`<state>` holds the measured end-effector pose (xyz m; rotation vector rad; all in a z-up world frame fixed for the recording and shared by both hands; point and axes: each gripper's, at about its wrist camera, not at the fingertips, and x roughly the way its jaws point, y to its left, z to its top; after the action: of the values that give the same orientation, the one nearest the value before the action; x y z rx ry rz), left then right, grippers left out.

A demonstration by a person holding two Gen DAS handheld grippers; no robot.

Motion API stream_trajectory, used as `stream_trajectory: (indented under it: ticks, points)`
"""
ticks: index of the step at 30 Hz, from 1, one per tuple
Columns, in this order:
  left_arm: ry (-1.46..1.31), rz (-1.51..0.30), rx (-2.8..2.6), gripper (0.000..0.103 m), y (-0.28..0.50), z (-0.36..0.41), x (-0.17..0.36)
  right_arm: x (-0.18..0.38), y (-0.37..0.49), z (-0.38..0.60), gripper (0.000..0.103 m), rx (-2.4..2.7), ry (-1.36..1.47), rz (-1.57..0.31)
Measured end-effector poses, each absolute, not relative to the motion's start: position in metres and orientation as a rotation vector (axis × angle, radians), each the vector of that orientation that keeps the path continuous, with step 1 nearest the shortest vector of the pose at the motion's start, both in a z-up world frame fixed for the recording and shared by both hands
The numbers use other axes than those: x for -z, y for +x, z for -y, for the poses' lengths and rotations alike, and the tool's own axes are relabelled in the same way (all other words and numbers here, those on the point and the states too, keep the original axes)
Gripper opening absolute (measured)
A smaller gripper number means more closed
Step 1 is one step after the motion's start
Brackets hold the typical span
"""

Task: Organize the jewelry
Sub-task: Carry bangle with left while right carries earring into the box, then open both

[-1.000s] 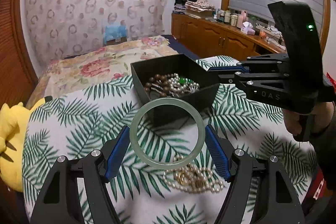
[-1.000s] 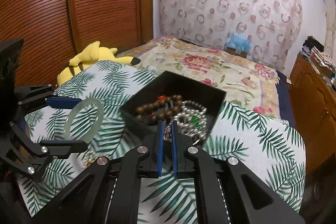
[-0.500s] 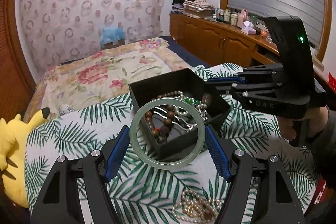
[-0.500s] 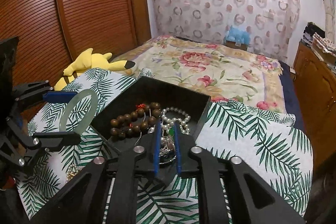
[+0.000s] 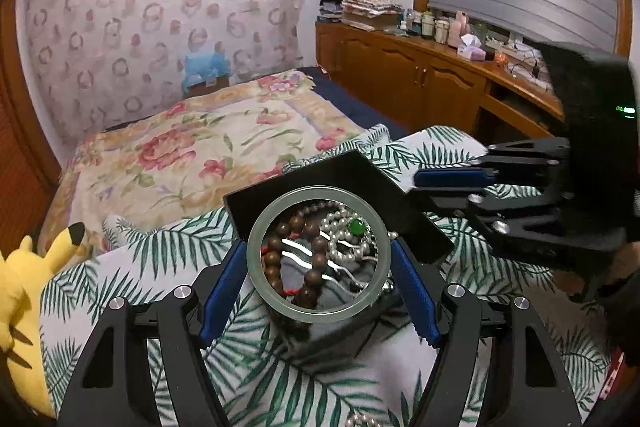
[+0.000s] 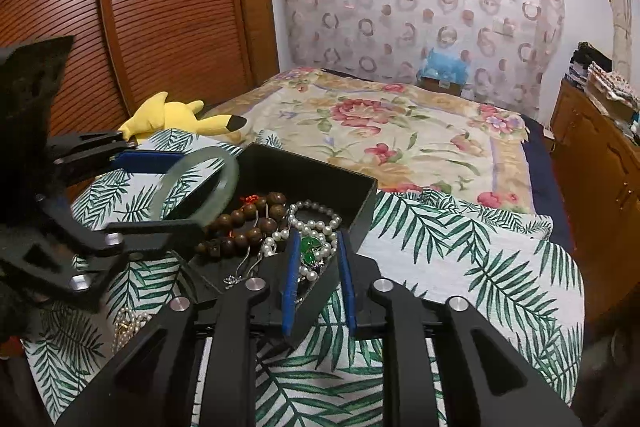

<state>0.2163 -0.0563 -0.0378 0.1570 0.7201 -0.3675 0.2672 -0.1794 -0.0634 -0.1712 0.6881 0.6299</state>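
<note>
While the left gripper (image 5: pixel 319 281) pinches the pale green jade bangle (image 5: pixel 319 254) across its width, one blue pad on each outer side, the ring hangs directly above the open black square box (image 5: pixel 352 171), so its contents show through the hoop. Held by its outer rim and roughly face-on to the camera, the bangle looks set to drop flat once the pads part. From the right wrist view it hangs over the near left corner of the box (image 6: pixel 362 205), apart from the jewellery below.

Inside lie a brown wooden bead bracelet (image 6: pixel 248 223), a white pearl strand (image 6: pixel 316 219), a green stone pendant (image 6: pixel 307 251) and thin silver chains (image 6: pixel 244 269), tangled together rather than sorted.

Meanwhile the right gripper (image 6: pixel 318 277) sits low at the near corner of the box, its blue pads narrowly parted on either side of that corner wall; I judge it is steadying the box on the soft palm-leaf printed cloth (image 6: pixel 460 267), though whether the pads actually press the wall I cannot tell.

A second beaded pearl piece with gold parts (image 6: pixel 126 325) lies on the cloth beside the box, well apart from the bangle, so sorting seems partway done. Releasing from too high risks the hard ring knocking the pearls or bouncing out onto the cloth, so lowering first would be wiser
</note>
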Motion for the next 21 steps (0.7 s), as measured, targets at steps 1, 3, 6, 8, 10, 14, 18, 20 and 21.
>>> stream_trajectory:
  ticks: [1, 3, 6, 8, 10, 14, 18, 20, 21]
  points:
    - [0.167, -0.725, 0.365, 0.069, 0.22, 0.059, 0.04, 0.063, 0.265, 0.18, 0.029, -0.627, -0.171, -0.686]
    - [0.168, -0.738, 0.367, 0.069, 0.226, 0.061, 0.043, 0.063, 0.262, 0.184, 0.03, -0.623, -0.168, -0.685]
    - [0.168, -0.745, 0.367, 0.069, 0.231, 0.064, 0.046, 0.063, 0.259, 0.188, 0.03, -0.614, -0.17, -0.685]
    - [0.173, -0.748, 0.359, 0.069, 0.235, 0.065, 0.046, 0.063, 0.257, 0.191, 0.03, -0.61, -0.17, -0.686]
    - [0.17, -0.755, 0.354, 0.069, 0.235, 0.066, 0.047, 0.063, 0.256, 0.193, 0.03, -0.604, -0.169, -0.686]
    - [0.159, -0.741, 0.355, 0.077, 0.23, 0.065, 0.044, 0.065, 0.249, 0.196, 0.03, -0.597, -0.169, -0.686]
    - [0.147, -0.73, 0.348, 0.078, 0.222, 0.063, 0.039, 0.066, 0.239, 0.195, 0.03, -0.596, -0.175, -0.683]
    - [0.143, -0.726, 0.34, 0.08, 0.216, 0.06, 0.037, 0.065, 0.233, 0.194, 0.03, -0.601, -0.179, -0.678]
    - [0.138, -0.725, 0.335, 0.083, 0.214, 0.058, 0.037, 0.065, 0.229, 0.194, 0.03, -0.605, -0.18, -0.676]
